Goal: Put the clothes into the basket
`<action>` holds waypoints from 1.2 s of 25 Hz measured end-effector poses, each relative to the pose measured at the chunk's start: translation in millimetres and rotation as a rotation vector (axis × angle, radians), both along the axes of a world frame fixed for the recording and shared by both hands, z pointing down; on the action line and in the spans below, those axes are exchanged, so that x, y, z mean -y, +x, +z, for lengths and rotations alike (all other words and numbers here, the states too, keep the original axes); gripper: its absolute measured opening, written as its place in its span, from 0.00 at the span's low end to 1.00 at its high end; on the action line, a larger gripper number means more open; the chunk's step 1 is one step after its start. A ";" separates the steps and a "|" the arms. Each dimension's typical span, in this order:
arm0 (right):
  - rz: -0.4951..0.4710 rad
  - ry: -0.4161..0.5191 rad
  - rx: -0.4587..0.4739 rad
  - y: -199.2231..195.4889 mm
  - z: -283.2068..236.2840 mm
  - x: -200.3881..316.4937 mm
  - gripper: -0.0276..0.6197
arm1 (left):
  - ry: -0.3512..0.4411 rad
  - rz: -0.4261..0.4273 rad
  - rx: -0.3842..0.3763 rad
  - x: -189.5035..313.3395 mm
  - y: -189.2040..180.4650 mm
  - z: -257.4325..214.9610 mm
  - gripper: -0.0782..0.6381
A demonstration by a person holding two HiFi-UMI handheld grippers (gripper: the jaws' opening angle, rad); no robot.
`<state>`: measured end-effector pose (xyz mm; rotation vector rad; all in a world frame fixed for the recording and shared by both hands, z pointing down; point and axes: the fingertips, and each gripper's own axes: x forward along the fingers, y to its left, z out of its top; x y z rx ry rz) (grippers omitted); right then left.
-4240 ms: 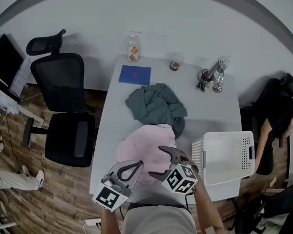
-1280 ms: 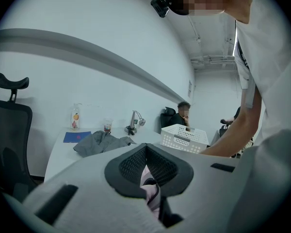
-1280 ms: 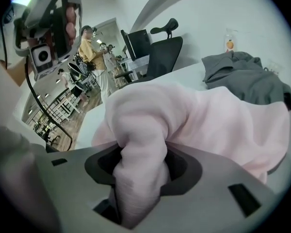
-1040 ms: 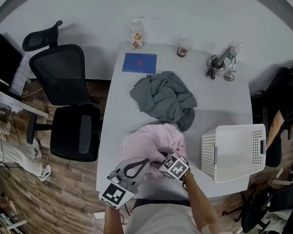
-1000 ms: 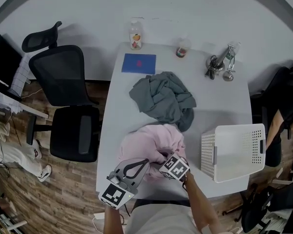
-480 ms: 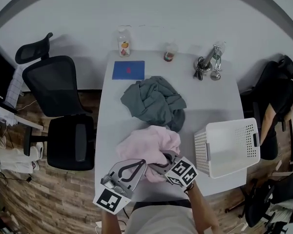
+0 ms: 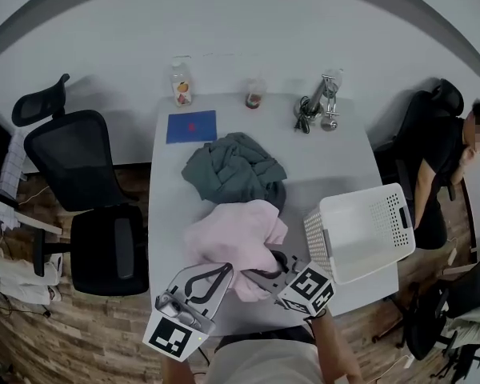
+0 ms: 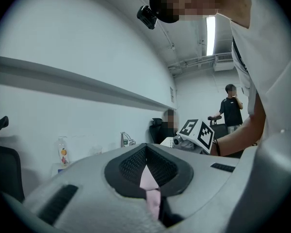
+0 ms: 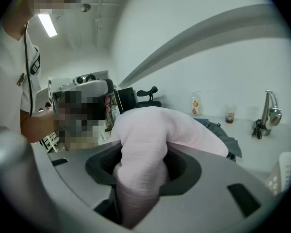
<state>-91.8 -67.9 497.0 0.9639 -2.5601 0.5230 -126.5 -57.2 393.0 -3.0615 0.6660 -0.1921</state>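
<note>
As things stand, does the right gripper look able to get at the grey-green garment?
Probably not yet: the right gripper is shut on the pink garment, whose bulk lies between it and the grey-green garment. It would likely have to release that first.

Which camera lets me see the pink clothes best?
The head view: it shows nearly all of the pink garment, bunched on the white table. The right gripper view shows only a thick fold pinched in its jaws; the left gripper view just a thin strip.
</note>
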 end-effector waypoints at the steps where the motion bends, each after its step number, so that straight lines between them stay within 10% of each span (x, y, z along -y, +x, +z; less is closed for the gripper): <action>1: 0.007 0.015 0.001 1.3 -7.1 -0.7 0.34 | 0.007 0.007 -0.001 -1.1 1.0 -3.6 0.12; 30: 0.149 0.406 0.042 121.3 -189.6 -30.7 0.34 | 0.208 0.122 -0.031 -45.1 97.4 -107.5 0.12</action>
